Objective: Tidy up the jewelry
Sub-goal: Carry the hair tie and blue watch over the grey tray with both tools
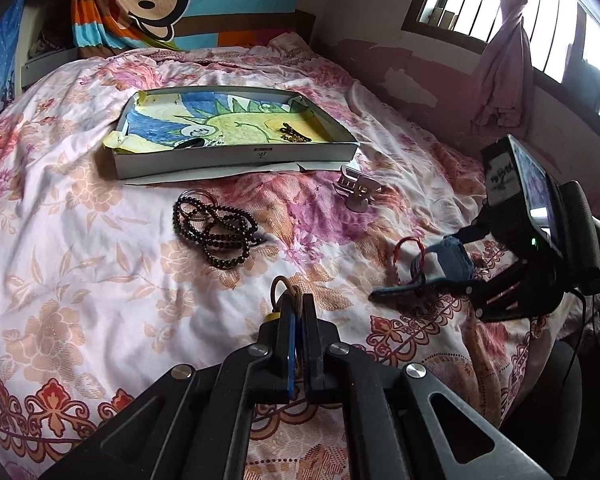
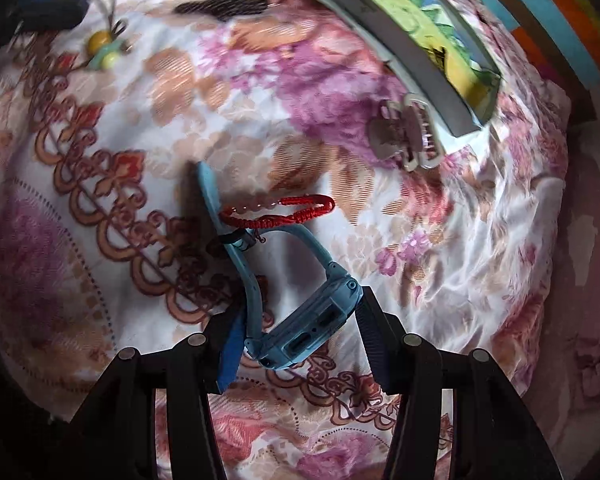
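Note:
My left gripper [image 1: 297,308] is shut on a brown cord charm [image 1: 285,289] with yellow and green beads [image 2: 102,50], held just above the bedspread. My right gripper [image 2: 300,320] is shut on a blue watch [image 2: 300,328]; its strap [image 2: 212,196] trails forward over the bed, and a red cord bracelet [image 2: 284,210] hangs looped on the strap. In the left wrist view the right gripper [image 1: 440,268] sits at the right with the watch [image 1: 456,258]. The shallow grey tray [image 1: 236,160], lined with a coloured drawing, lies further back and holds a few small pieces.
A dark bead necklace [image 1: 216,228] lies on the flowered bedspread [image 1: 100,260] in front of the tray. A pale hair claw clip [image 1: 356,192] lies by the tray's near right corner. A wall and a barred window [image 1: 500,8] are at the right.

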`<action>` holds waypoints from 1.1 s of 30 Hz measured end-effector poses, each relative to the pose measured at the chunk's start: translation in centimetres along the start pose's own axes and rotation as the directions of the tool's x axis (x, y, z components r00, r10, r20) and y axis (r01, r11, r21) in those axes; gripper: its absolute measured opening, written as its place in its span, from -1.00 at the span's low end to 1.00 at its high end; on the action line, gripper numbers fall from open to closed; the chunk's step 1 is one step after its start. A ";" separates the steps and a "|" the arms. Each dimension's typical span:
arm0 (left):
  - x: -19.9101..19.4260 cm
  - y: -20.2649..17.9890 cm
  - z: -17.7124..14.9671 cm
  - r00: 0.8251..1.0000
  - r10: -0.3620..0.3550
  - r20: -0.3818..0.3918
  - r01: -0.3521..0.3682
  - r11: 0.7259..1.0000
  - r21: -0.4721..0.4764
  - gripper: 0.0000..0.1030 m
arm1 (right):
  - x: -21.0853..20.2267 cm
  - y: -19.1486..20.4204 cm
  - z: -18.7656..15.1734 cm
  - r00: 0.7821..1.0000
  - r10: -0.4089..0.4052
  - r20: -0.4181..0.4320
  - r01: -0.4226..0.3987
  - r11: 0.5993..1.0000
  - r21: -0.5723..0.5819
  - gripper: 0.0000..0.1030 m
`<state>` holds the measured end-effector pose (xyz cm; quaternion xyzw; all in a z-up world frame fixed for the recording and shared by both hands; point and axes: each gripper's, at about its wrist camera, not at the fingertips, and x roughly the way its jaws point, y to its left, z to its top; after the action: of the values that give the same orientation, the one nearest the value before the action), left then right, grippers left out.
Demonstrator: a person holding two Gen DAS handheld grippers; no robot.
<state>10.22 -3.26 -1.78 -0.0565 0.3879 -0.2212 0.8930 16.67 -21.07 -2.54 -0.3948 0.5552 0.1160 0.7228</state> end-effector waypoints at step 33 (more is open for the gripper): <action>0.9 7.1 13.5 0.967 0.085 0.239 -0.061 0.993 -0.105 -0.94 | 0.9 -9.4 10.1 0.797 0.082 0.599 -0.426 0.779 0.460 -0.08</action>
<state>23.00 1.70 5.04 -0.1121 0.2879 -0.1605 0.9374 29.90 -20.44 1.57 -0.0255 0.3833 0.1521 0.9106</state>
